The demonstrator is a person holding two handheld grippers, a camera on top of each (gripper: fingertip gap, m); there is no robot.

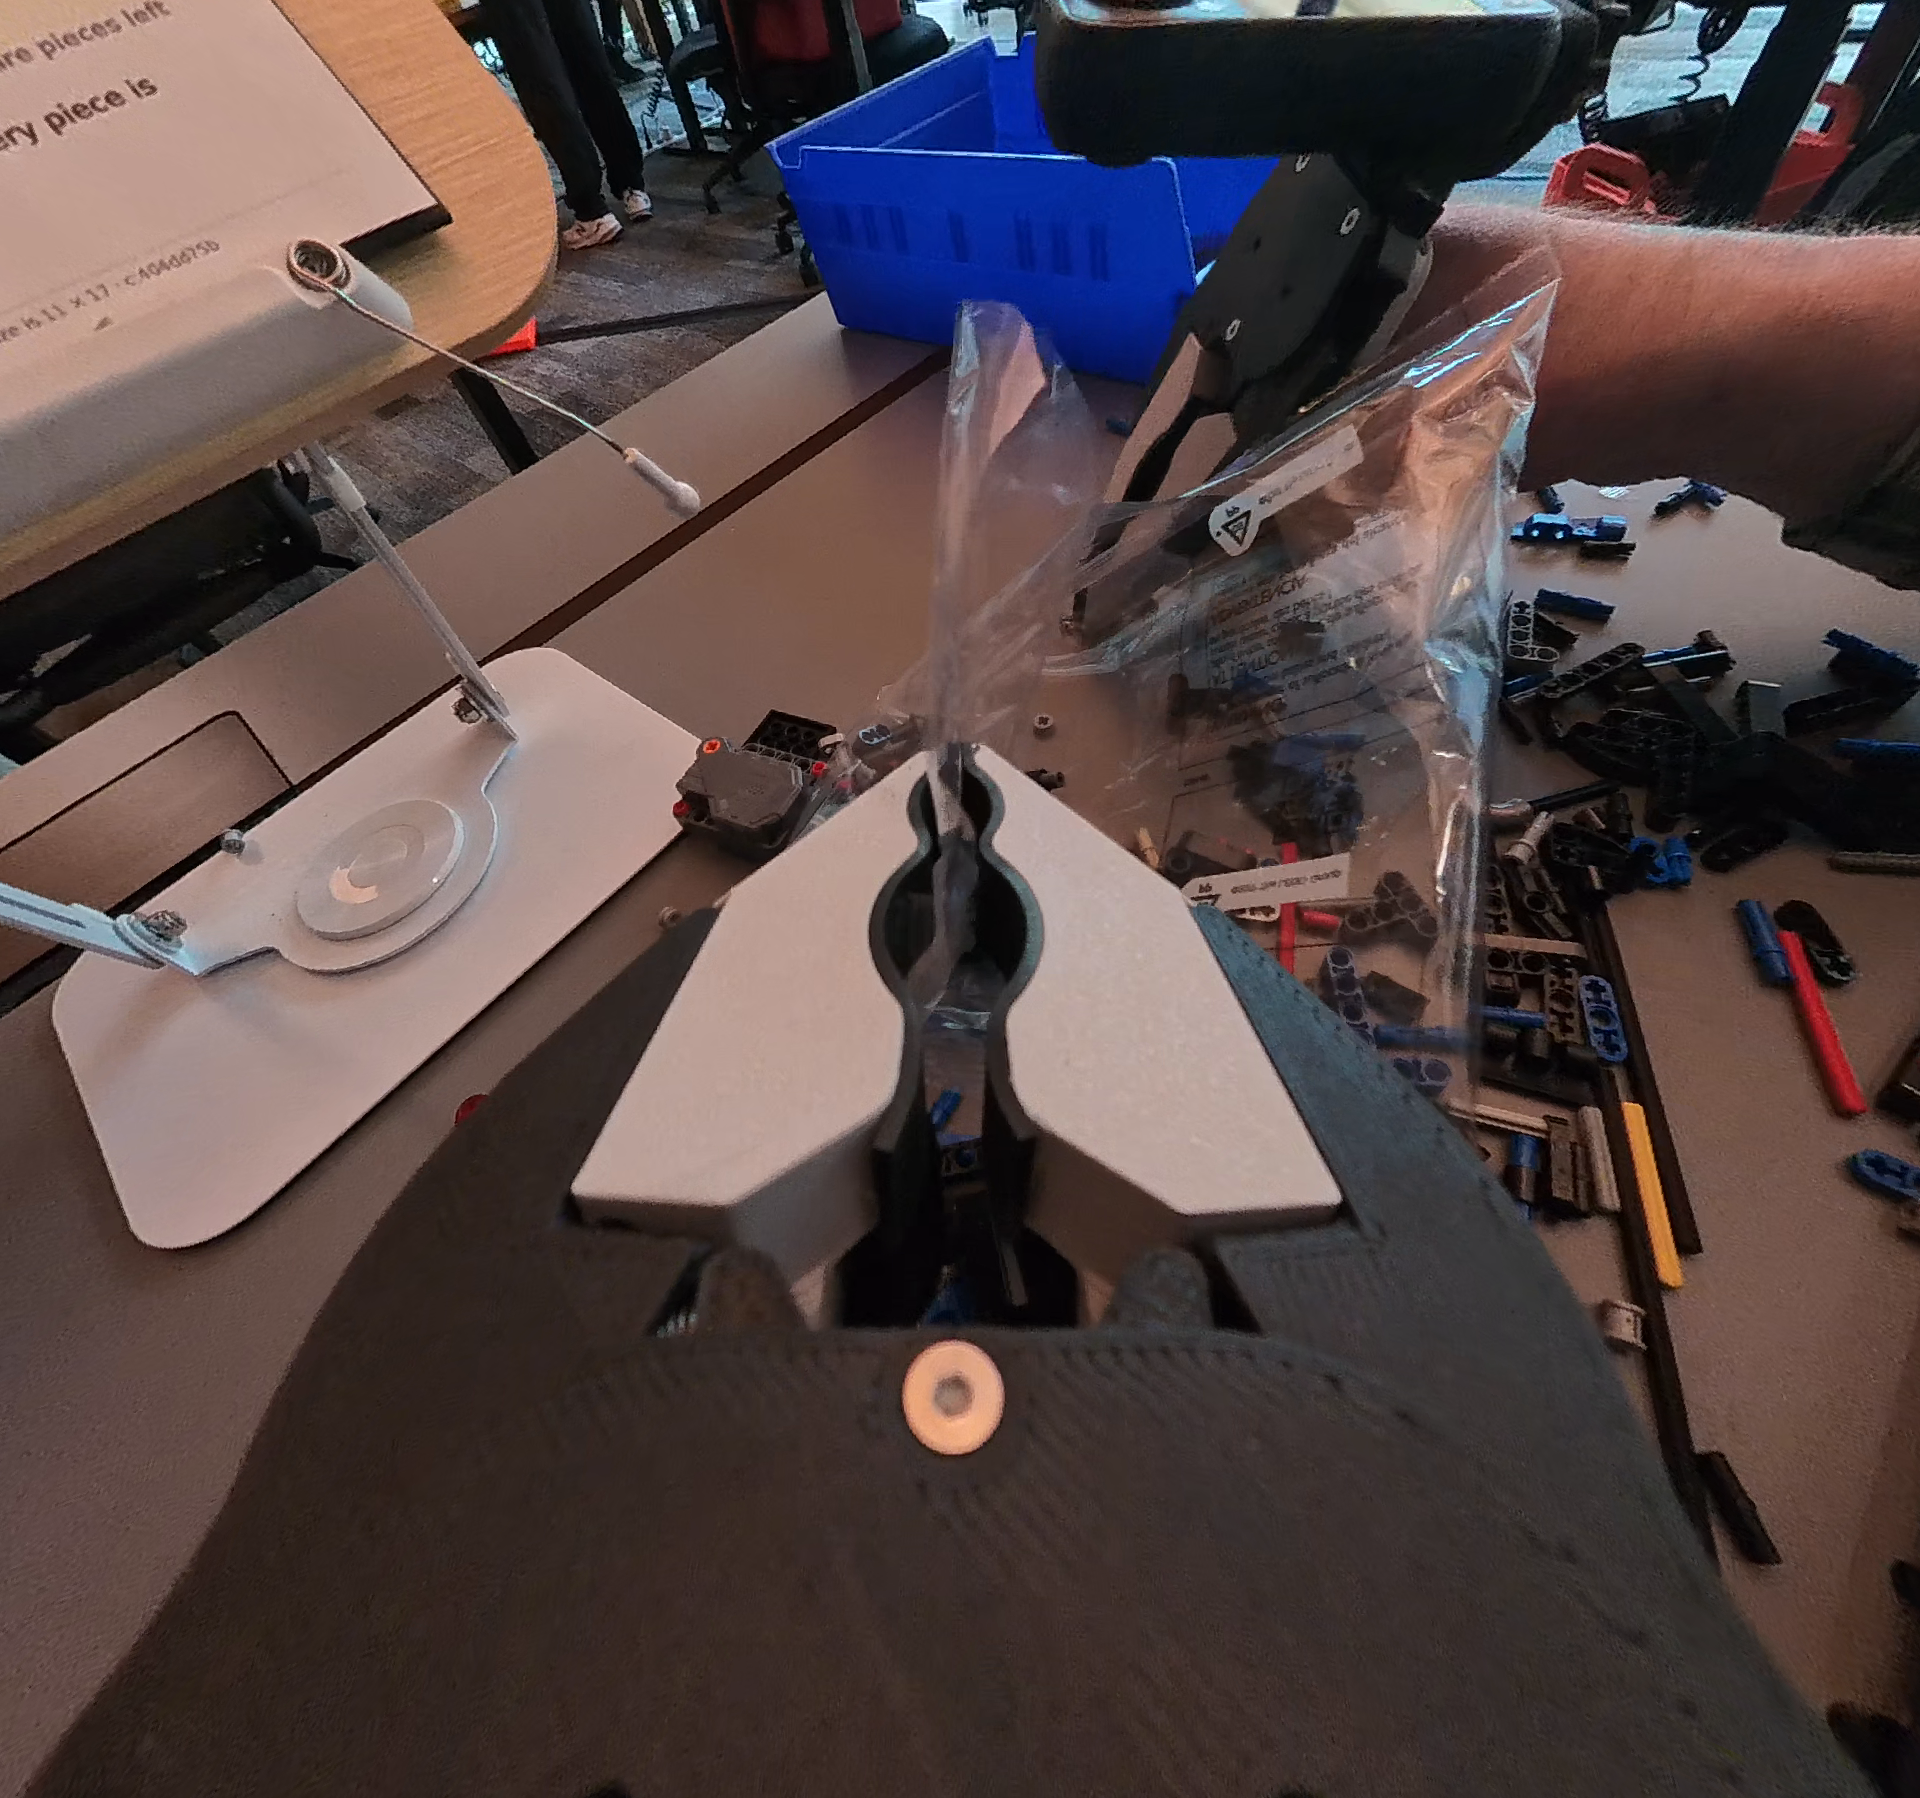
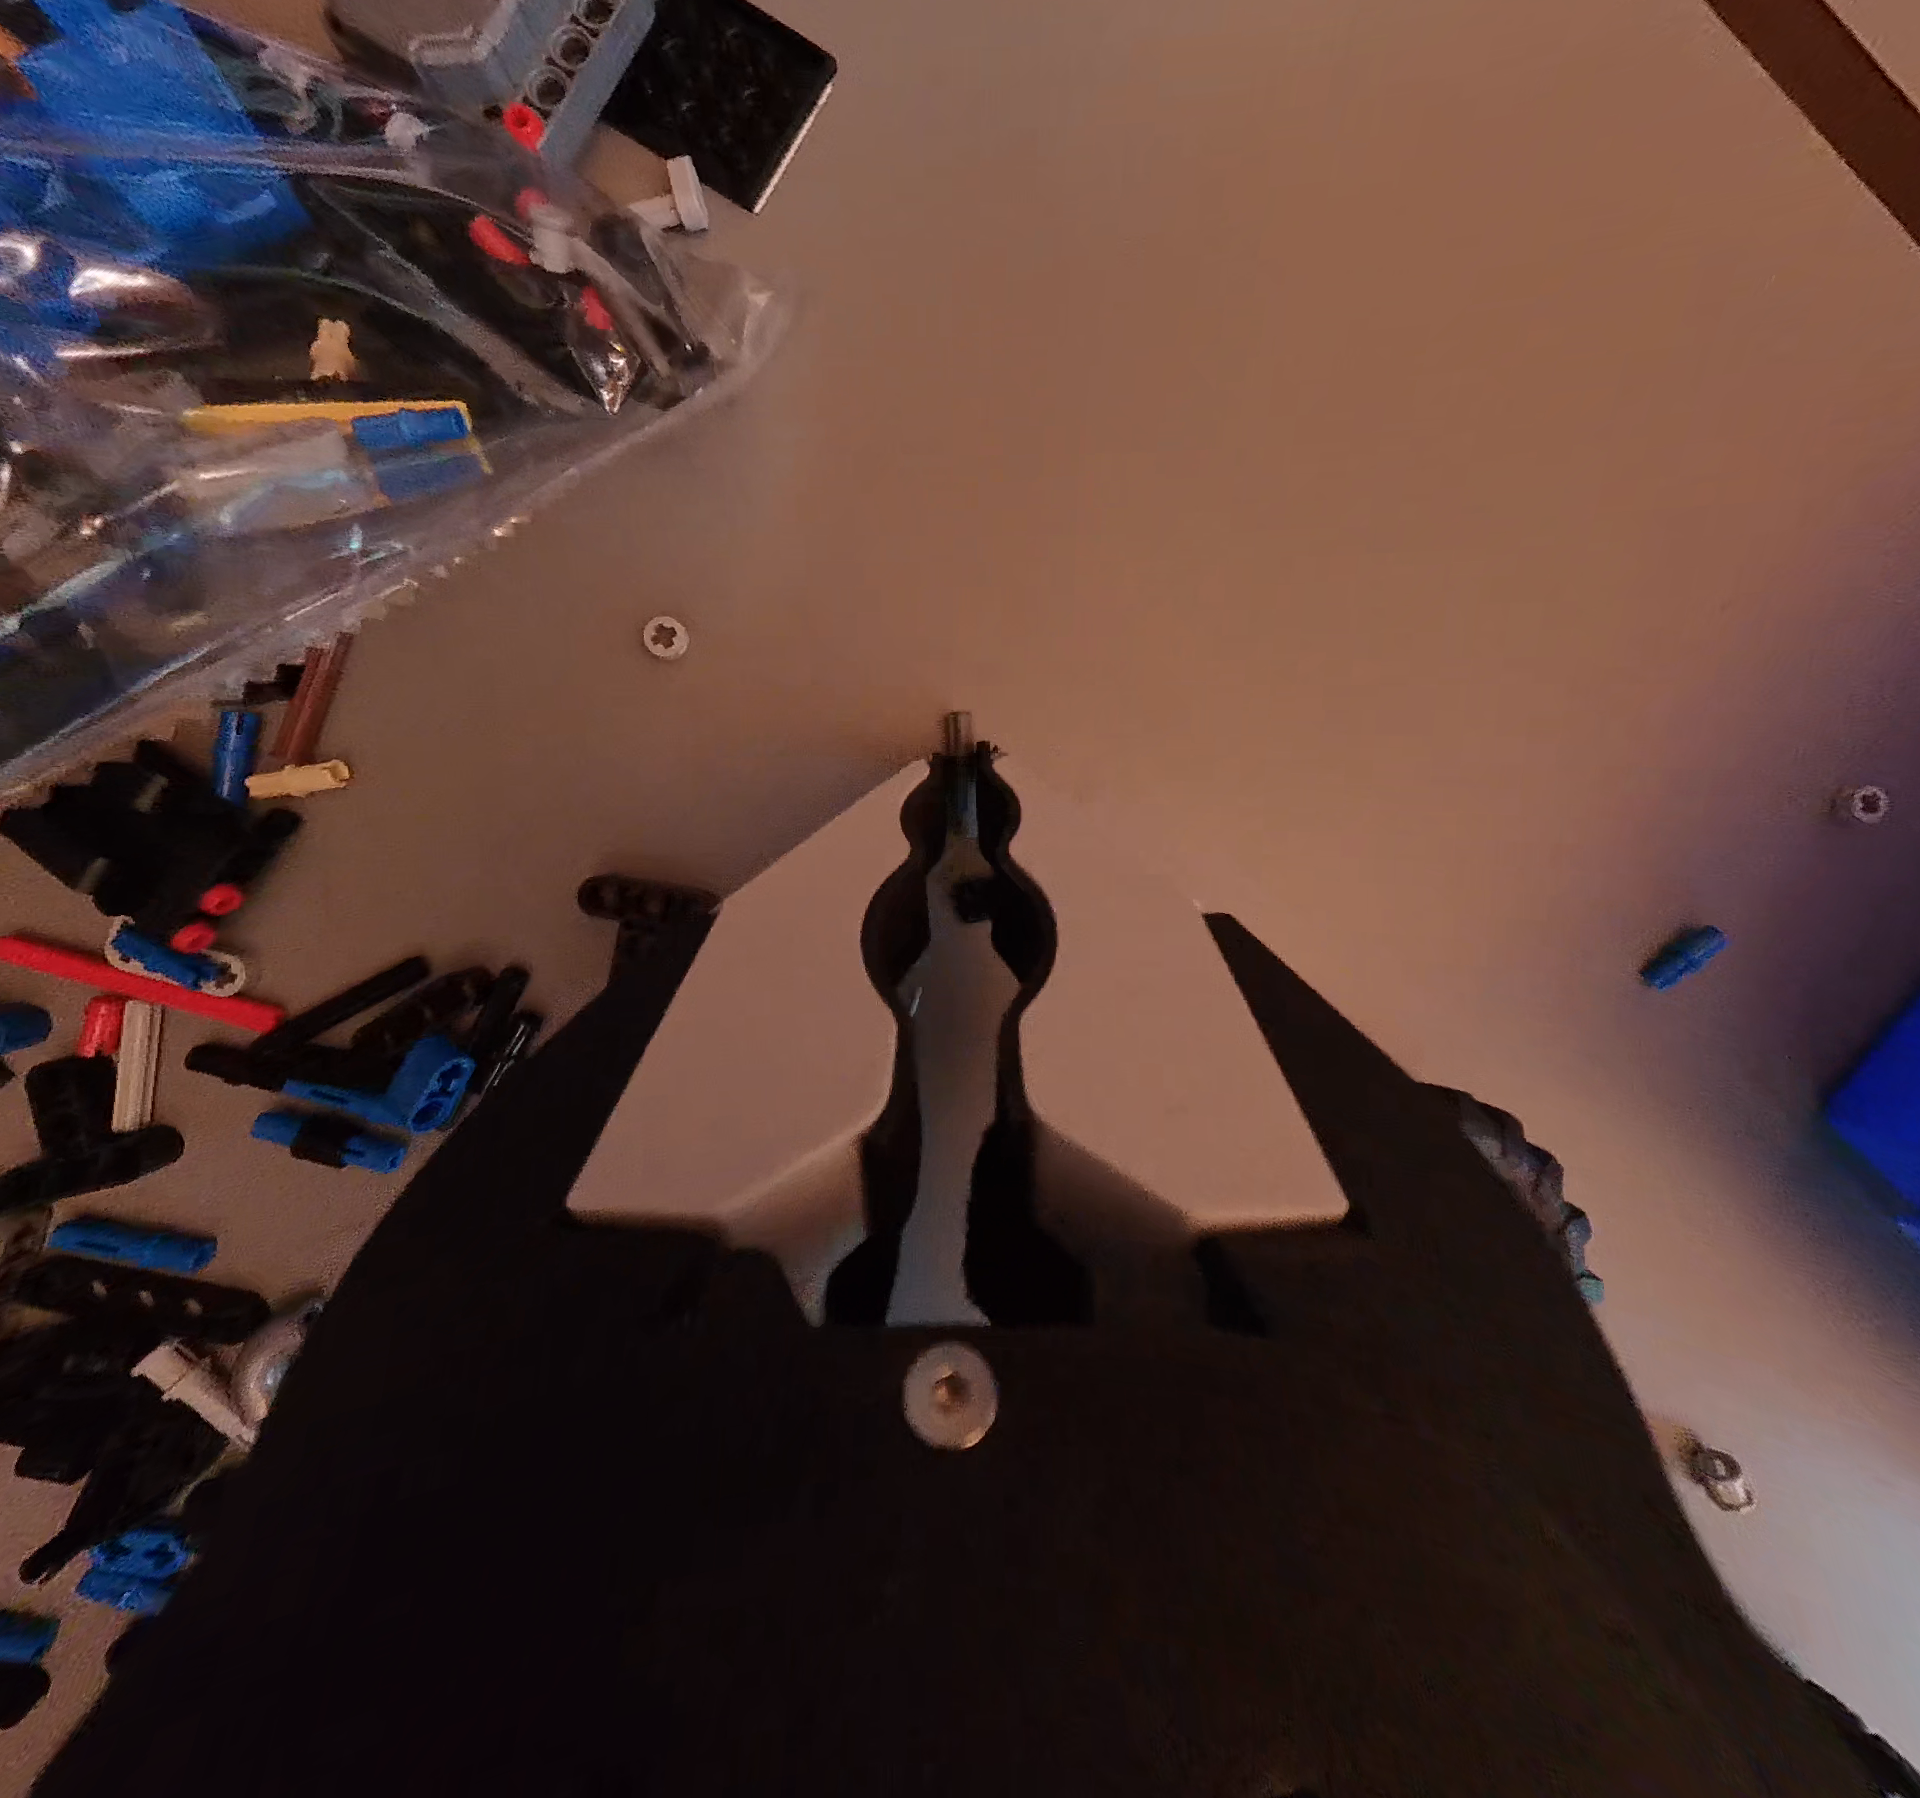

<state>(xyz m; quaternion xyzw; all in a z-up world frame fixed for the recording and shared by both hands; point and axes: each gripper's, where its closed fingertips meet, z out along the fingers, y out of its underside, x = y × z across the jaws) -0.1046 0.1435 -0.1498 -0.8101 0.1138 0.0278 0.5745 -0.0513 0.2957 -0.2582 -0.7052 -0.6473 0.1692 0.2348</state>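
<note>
**Plastic bag (image 1: 1299,657) pinched in your left claw (image 1: 956,761), hanging over the bench (image 1: 727,585)**

At your far left, a white stand base (image 1: 312,969) lies flat on the bench, with thin metal struts rising from it toward a tilted board above. Just right of it sits a grey motor block (image 1: 743,798), touching a black studded plate (image 1: 792,735).

Your left claw is clenched on one edge of the clear bag. The film runs down between its two grey fingers (image 1: 790,1000) and rises above their tips. The bag hangs open to the right of the claw, its lower part resting among the pieces on the bench. It holds black, blue, red and yellow building parts and carries white labels.

Behind the bag, your right claw (image 2: 961,777) points down at the bench. Its fingers are closed tight on a small grey pin (image 2: 956,732), which sticks out just past their tips.

Farther right, loose parts (image 1: 1662,761) are scattered across the bench, mostly black and blue, with red (image 1: 1818,1031) and yellow (image 1: 1652,1187) rods among them. A blue bin (image 1: 987,221) stands at the back of the bench, beyond the bag.
</note>
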